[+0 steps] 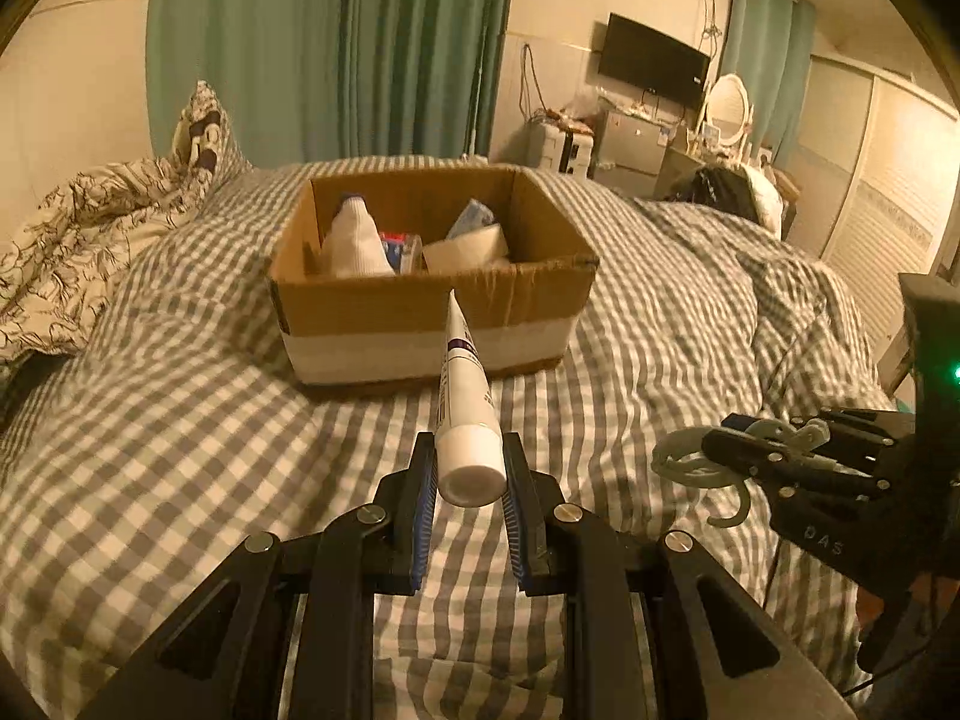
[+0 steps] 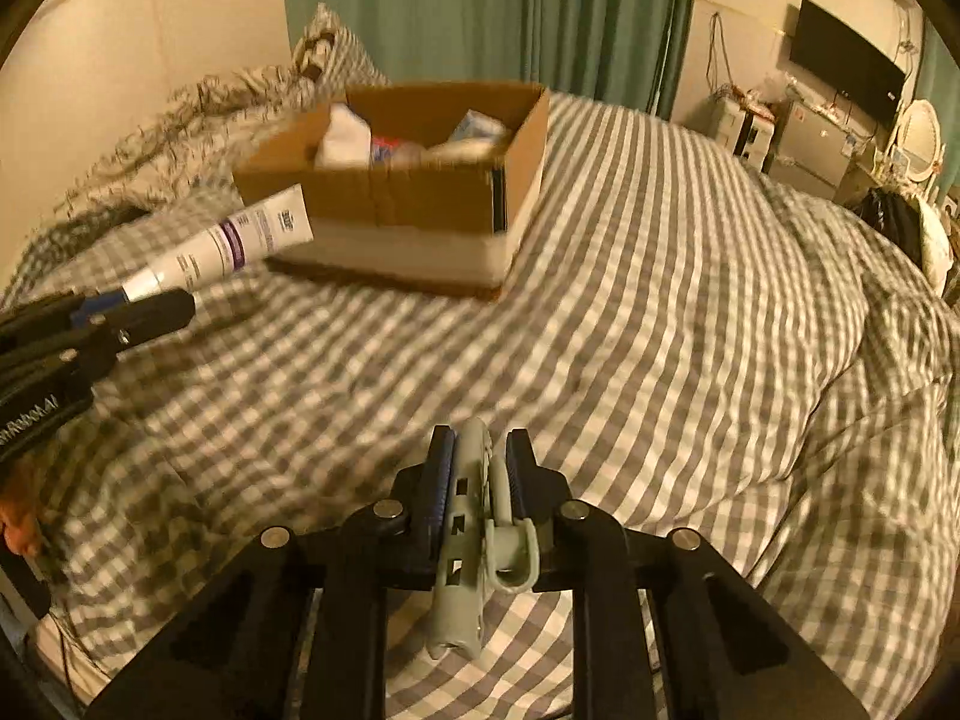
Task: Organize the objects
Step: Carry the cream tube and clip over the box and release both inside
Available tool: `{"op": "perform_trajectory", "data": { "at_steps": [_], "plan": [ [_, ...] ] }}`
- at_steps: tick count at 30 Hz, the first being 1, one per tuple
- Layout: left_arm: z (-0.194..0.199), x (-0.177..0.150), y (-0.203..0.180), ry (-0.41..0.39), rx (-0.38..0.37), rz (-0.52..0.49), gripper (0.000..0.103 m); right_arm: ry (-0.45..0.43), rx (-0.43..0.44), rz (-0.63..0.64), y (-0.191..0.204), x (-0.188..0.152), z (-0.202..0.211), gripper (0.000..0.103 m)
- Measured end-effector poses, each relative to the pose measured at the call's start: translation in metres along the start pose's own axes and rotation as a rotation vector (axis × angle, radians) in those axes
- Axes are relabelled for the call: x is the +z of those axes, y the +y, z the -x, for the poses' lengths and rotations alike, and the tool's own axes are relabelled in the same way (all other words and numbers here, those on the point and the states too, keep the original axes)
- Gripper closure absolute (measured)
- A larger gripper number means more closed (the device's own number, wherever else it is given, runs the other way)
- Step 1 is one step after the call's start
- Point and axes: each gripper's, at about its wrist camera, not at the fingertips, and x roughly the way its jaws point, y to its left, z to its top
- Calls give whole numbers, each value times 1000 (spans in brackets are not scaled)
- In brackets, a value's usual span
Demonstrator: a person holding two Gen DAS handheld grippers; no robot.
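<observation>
Clamping only the tube's (image 1: 465,396) cap end, the left gripper (image 1: 469,468) holds it short of the box (image 1: 432,300); it could droop and clip the rim. Right gripper (image 2: 478,468), nearer than the box, pinches a grey clip (image 2: 474,516).

Both the left gripper (image 1: 470,480) and the right gripper (image 2: 478,468) are matte black, with blue finger pads (image 1: 427,495), silver round bolts (image 1: 569,512) and a green indicator light (image 1: 954,371).

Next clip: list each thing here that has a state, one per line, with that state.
left gripper: shut on the white tube
white tube: capped, held off the bed, pointing toward the box
right gripper: shut on the grey hook
grey hook: held
cardboard box: open, items inside, on the bed
</observation>
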Motion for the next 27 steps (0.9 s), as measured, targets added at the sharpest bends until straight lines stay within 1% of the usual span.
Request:
{"op": "perform_trajectory", "data": {
  "at_steps": [4,6,10,12,15,20,24,27],
  "plan": [
    [9,18,4,-37,-15,9,83,-70,5,29,6,26,22,86],
    [14,35,6,-68,-13,5,83,-110,16,49,10,43,33,86],
    [19,69,11,-117,-22,9,83,-185,27,85,17,89,49,86],
    [19,89,13,-143,-18,2,83,-219,17,110,23,117,53,86],
    [14,112,16,-174,-1,-2,83,-260,9,125,29,151,54,86],
    [-12,148,31,-180,23,-4,83,-295,20,109,34,202,34,86],
    [-38,168,39,-166,39,-18,83,-284,73,78,30,225,8,86],
    [-63,175,43,-154,25,-16,83,-253,110,43,24,233,-21,86]
  ]
}}
